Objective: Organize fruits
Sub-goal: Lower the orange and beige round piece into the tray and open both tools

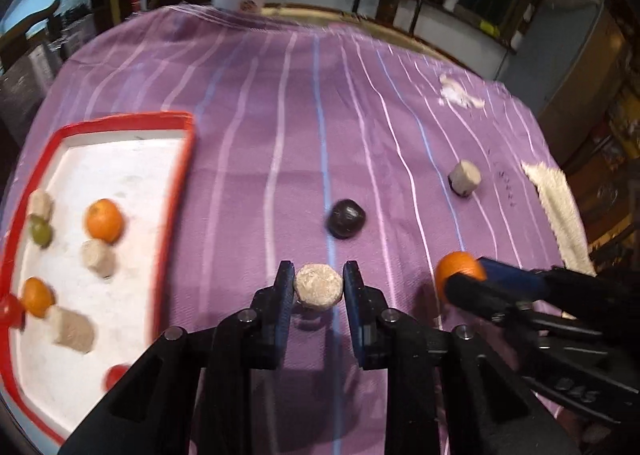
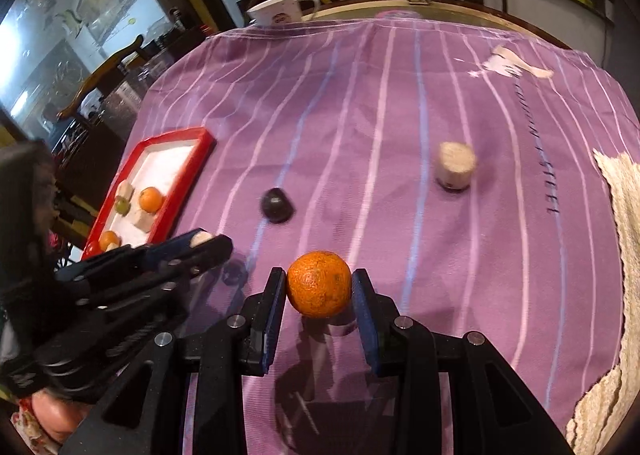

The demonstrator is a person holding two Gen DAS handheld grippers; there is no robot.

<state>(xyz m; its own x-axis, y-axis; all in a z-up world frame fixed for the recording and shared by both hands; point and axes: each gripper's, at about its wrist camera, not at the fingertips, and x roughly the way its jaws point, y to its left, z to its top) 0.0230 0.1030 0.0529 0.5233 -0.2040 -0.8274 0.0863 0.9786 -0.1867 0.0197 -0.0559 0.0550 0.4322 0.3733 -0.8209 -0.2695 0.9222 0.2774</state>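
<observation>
On a purple striped cloth [image 1: 280, 115], the left gripper [image 1: 319, 287] pinches a beige cork-like piece [image 1: 319, 287], and the right gripper [image 2: 319, 289] clamps an orange [image 2: 319, 283]. A red-rimmed tray [image 1: 176, 191] of fruit sits to their left.

A purple cloth with thin white and pale blue stripes [image 1: 248, 143] covers the bench. The shallow rectangular tray [image 1: 176, 191] has a red rim and a white floor. The round orange fruit [image 2: 319, 283] is bright orange with a pitted skin; the round plum-like fruit [image 1: 346, 219] is glossy near-black. The short cork-like cylinder [image 1: 319, 286] is pale beige. Each black hand-held gripper has blue pads [image 2: 365, 311].
</observation>
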